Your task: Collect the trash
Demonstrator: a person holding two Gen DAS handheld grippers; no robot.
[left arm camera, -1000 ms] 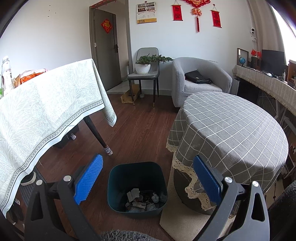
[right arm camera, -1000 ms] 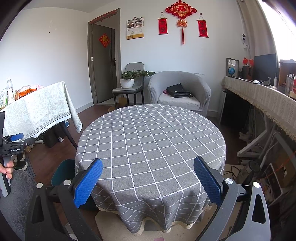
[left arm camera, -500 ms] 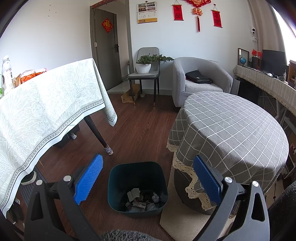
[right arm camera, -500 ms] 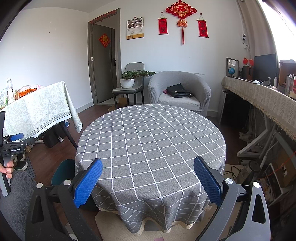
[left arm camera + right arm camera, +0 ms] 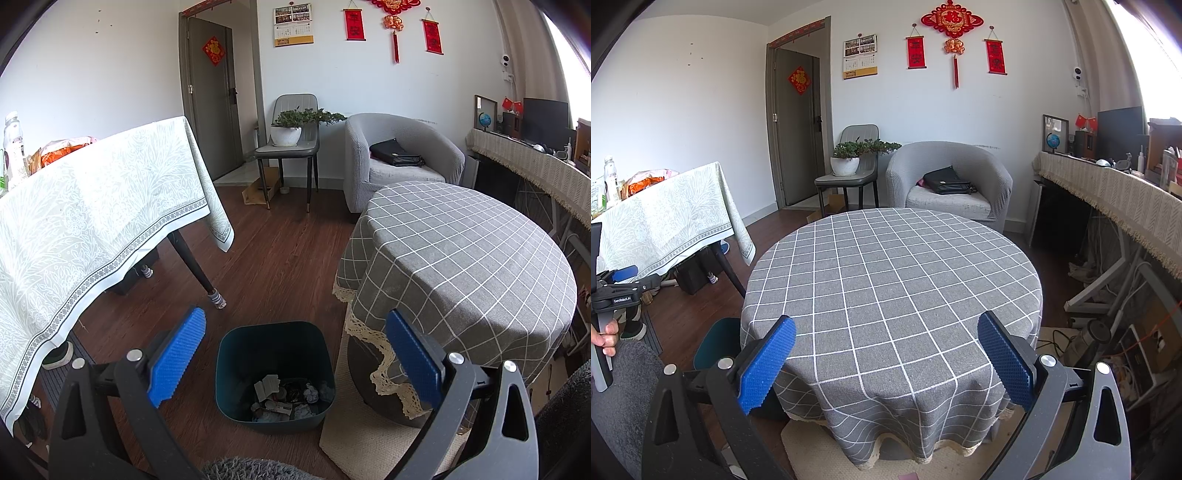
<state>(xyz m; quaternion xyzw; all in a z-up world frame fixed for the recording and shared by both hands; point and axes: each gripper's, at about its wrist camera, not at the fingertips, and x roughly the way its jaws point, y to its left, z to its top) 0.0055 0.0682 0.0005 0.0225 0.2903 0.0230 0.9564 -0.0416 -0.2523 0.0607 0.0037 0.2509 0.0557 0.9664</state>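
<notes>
Since a second ago almost nothing has moved: both views are framed nearly the same, only my left view has shifted very slightly. My left gripper [image 5: 293, 350] is wide open, and between its blue pads [image 5: 176, 361] there is nothing held. It hangs above the dark teal trash bin [image 5: 275, 338], which stands on the wooden floor [image 5: 280, 251]. At the bottom of the bin lies the trash [image 5: 286, 397]: crumpled papers and small scraps. The bin is just beside the round table [image 5: 480, 266] with the grey checked cloth, at its left side. My right gripper [image 5: 886, 356] is also wide open and empty, its pads [image 5: 1004, 363] apart over the near edge of the round table [image 5: 894, 280]. In this view the bin [image 5: 716, 341] shows only partly, behind the left pad. Farther left stands the table with a pale green cloth [image 5: 85, 221]. At the back wall I see a grey armchair [image 5: 951, 184] with a black bag [image 5: 947, 182] on its seat, and a chair [image 5: 851, 168] with a potted plant [image 5: 849, 155].
</notes>
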